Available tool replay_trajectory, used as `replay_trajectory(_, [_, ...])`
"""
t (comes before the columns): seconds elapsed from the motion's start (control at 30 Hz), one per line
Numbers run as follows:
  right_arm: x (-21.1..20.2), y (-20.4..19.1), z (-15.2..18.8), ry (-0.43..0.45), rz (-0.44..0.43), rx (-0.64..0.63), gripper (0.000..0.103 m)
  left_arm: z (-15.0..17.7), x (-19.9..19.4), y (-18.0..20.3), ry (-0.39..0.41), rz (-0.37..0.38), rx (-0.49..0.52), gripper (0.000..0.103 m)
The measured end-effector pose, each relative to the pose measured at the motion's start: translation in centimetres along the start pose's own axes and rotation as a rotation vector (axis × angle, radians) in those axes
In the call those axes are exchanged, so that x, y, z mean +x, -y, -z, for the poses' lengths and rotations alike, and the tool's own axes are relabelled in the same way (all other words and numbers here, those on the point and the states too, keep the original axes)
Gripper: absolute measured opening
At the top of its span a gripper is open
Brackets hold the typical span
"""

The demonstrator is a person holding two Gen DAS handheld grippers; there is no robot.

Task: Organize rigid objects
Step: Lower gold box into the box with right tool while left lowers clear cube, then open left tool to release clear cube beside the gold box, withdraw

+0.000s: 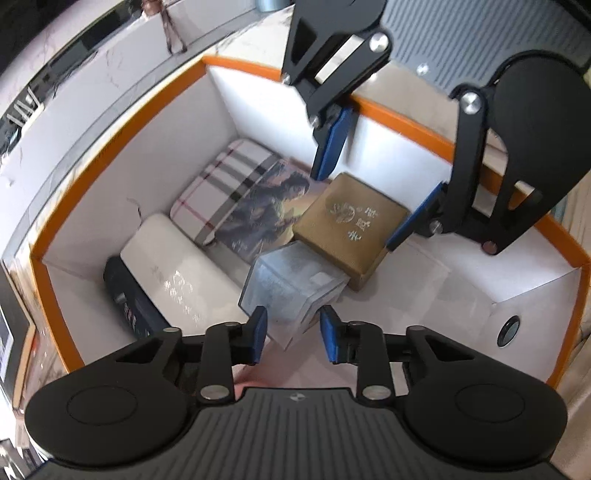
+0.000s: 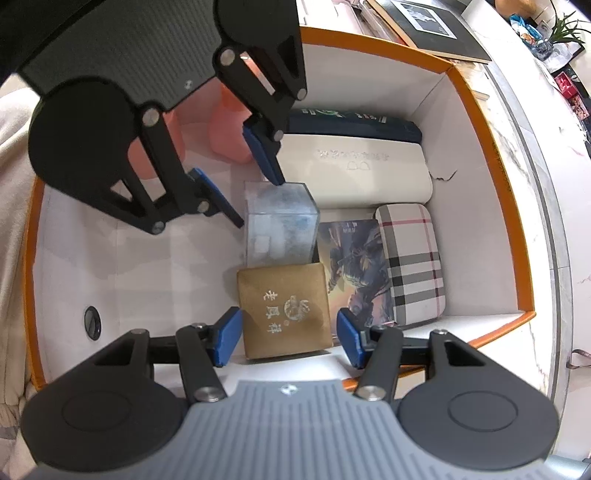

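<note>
An orange-rimmed white box (image 1: 122,110) (image 2: 480,110) holds several items. A clear plastic cube (image 1: 291,288) (image 2: 280,221) stands in the middle. A gold square case (image 1: 351,225) (image 2: 284,310) lies next to it. My left gripper (image 1: 291,332) (image 2: 258,199) is open, its pads either side of the clear cube's near end, apart from it. My right gripper (image 2: 288,336) (image 1: 369,195) is open, its pads flanking the gold case without touching. A plaid case (image 1: 221,188) (image 2: 413,266), a picture card (image 1: 266,210) (image 2: 354,266), a white case (image 1: 177,273) (image 2: 354,166) and a dark case (image 1: 129,299) (image 2: 351,125) lie alongside.
The box floor has bare white space (image 2: 147,266) on the side with a round hole (image 2: 92,323) (image 1: 509,330) in the wall. A dark framed picture (image 2: 432,26) lies beyond the box. The marble counter (image 2: 535,147) runs beside it.
</note>
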State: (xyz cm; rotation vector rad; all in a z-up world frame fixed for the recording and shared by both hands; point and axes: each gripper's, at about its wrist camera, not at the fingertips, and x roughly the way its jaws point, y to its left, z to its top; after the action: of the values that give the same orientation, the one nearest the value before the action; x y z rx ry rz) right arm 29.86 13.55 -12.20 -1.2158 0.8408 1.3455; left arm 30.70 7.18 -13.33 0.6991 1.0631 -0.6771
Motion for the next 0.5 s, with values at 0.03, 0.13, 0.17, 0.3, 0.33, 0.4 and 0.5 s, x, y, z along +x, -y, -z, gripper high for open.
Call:
replay_trajectory(0.03, [0.3, 0.1, 0.0, -0.001, -0.003, 0.001, 0.057, 0.2, -0.1, 0.5, 0.01, 0.001, 0.014, 0.03])
replay_trajectory(0.13, [0.4, 0.1, -0.2, -0.011, -0.009, -0.007, 0.057, 0.1, -0.6, 0.8, 0.024, 0.006, 0.042, 0.028])
replay_trajectory(0.17, [0.5, 0.1, -0.2, -0.014, -0.011, -0.007, 0.057, 0.0, -0.7, 0.8, 0.029, 0.007, 0.043, 0.028])
replay_trajectory(0.3, [0.5, 0.3, -0.2, -0.01, -0.021, 0.007, 0.057, 0.0, 0.1, 1.1, 0.007, -0.008, 0.07, 0.027])
replay_trajectory(0.33, [0.5, 0.3, -0.3, -0.01, -0.02, 0.007, 0.057, -0.1, 0.3, 1.4, -0.005, -0.022, 0.085, 0.027])
replay_trajectory(0.4, [0.5, 0.3, -0.3, -0.011, -0.021, 0.007, 0.057, -0.4, 0.2, 2.1, -0.013, -0.052, 0.135, 0.027])
replay_trajectory(0.5, [0.3, 0.3, -0.2, -0.006, -0.035, 0.012, 0.057, -0.4, 0.0, 2.2, 0.007, -0.057, 0.168, 0.027])
